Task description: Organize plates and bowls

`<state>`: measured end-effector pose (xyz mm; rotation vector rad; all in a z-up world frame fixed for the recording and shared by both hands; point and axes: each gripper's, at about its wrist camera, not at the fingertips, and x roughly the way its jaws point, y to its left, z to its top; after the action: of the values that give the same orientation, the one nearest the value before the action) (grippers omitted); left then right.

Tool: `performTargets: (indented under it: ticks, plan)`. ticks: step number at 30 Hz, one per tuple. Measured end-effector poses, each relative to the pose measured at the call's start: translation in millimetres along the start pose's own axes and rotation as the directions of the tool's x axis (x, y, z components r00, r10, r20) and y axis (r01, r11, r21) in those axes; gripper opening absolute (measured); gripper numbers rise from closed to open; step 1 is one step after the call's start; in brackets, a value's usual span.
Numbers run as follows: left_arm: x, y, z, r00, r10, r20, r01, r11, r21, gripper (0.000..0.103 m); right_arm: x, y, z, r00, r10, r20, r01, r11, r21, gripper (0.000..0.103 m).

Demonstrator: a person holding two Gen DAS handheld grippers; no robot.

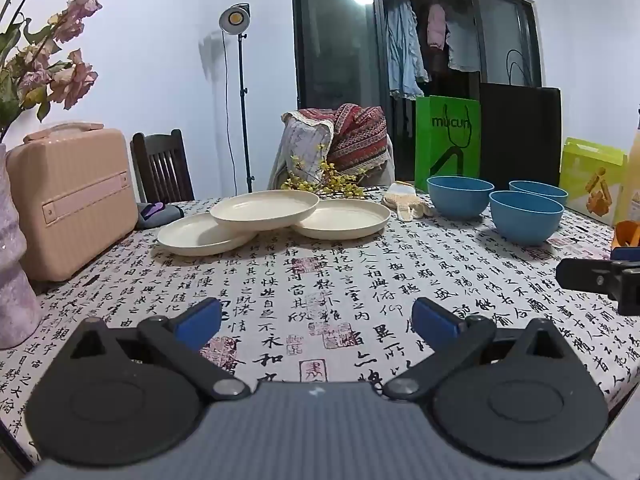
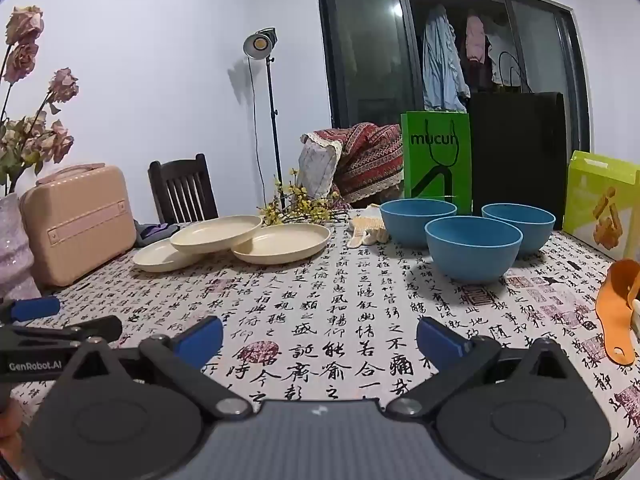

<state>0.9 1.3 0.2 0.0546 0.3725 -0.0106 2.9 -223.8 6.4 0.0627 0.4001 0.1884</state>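
Three cream plates lie at the far middle of the table: a left plate (image 1: 200,236), a right plate (image 1: 344,218), and a third plate (image 1: 264,208) resting across both. Three blue bowls stand upright to their right: a back-left bowl (image 1: 460,196), a near bowl (image 1: 526,216) and a back-right bowl (image 1: 538,190). In the right wrist view the same top plate (image 2: 216,234) and near bowl (image 2: 474,248) show. My left gripper (image 1: 316,320) is open over bare cloth, well short of the plates. My right gripper (image 2: 318,338) is open too, holding nothing.
A pink case (image 1: 72,200) and a vase of dried flowers (image 1: 12,256) stand at the left. Green bag (image 1: 448,144), black bag (image 1: 520,136) and yellow-green box (image 1: 592,180) line the back right. A knitted glove (image 1: 404,200), yellow flower sprigs (image 1: 324,180) and an orange item (image 2: 618,312) lie around.
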Motion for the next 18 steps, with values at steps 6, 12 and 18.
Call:
performTargets:
  ticks: [6,12,18]
  plan:
    - [1.8,4.5,1.2,1.0,0.017,-0.015,-0.017,1.0,-0.013,0.103,-0.8,0.7,-1.3,1.0,0.006,0.011,-0.006,1.0,0.002,0.103]
    - [-0.2,2.0,-1.5,1.0,-0.026,-0.006,0.026,1.0,-0.015,0.103,1.8,-2.6,-2.6,1.0,0.006,-0.011,-0.006,1.0,0.026,0.103]
    - [-1.4,-0.6,-3.6,0.999,-0.032,0.004,0.032,0.999,-0.022,0.103,-0.3,-1.7,-3.8,1.0,0.006,-0.013,-0.005,1.0,0.028,0.103]
